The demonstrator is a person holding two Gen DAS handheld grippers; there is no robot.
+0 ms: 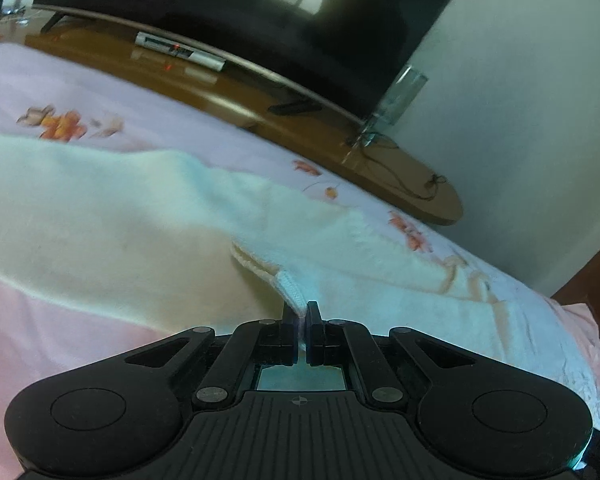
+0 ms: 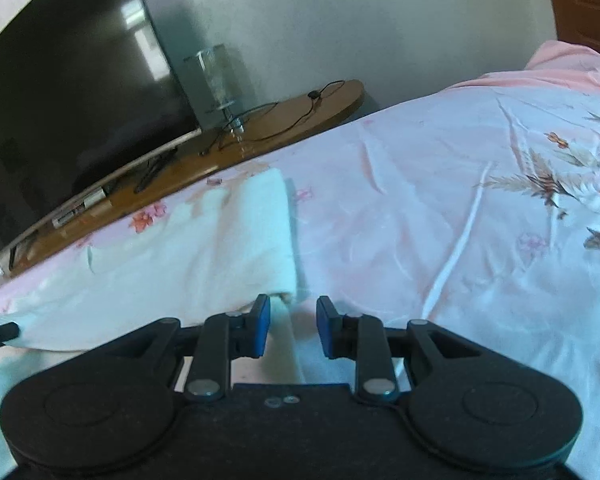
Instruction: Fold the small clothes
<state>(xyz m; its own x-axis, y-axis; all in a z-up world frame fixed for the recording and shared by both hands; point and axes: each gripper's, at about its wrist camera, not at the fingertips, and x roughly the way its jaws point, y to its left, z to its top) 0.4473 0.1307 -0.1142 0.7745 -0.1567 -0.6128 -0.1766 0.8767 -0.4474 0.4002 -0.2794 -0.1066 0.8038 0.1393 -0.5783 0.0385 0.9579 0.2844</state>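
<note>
Left wrist view: the left gripper [image 1: 301, 312] has its black jaws pressed together on a ribbed knit edge of the white garment [image 1: 112, 216], a thin strip of fabric pinched between the pads. The garment, a soft white knit, spreads away from the jaws to the left and forward across the bedspread [image 1: 112, 92], which is pale pink with orange flower prints. Part of the cloth runs to the right toward a stitched beige trim near the bed's edge. Beyond the bed stands a wooden TV stand [image 1: 416, 176] carrying a dark TV [image 1: 228, 12]; a small silver box [image 1: 180, 50] lies under the screen, and a thin cable trails over the stand's rounded end. A pale wall [image 1: 520, 100] fills the right side.

Right wrist view: the right gripper [image 2: 293, 320] has its blue-padded jaws apart, with a gap between them. A corner of the garment [image 2: 220, 240] lies just ahead of the left pad; whether the cloth touches that pad cannot be told, and nothing is squeezed between the two. The garment stretches from that corner leftward over the bedspread [image 2: 440, 200], its far edge folded into a straight band. A small black part shows at the far left edge, touching the cloth. The TV [image 2: 72, 92] and the stand [image 2: 300, 108] sit behind the bed, with a clear glass post [image 2: 216, 76] beside the screen.
</note>
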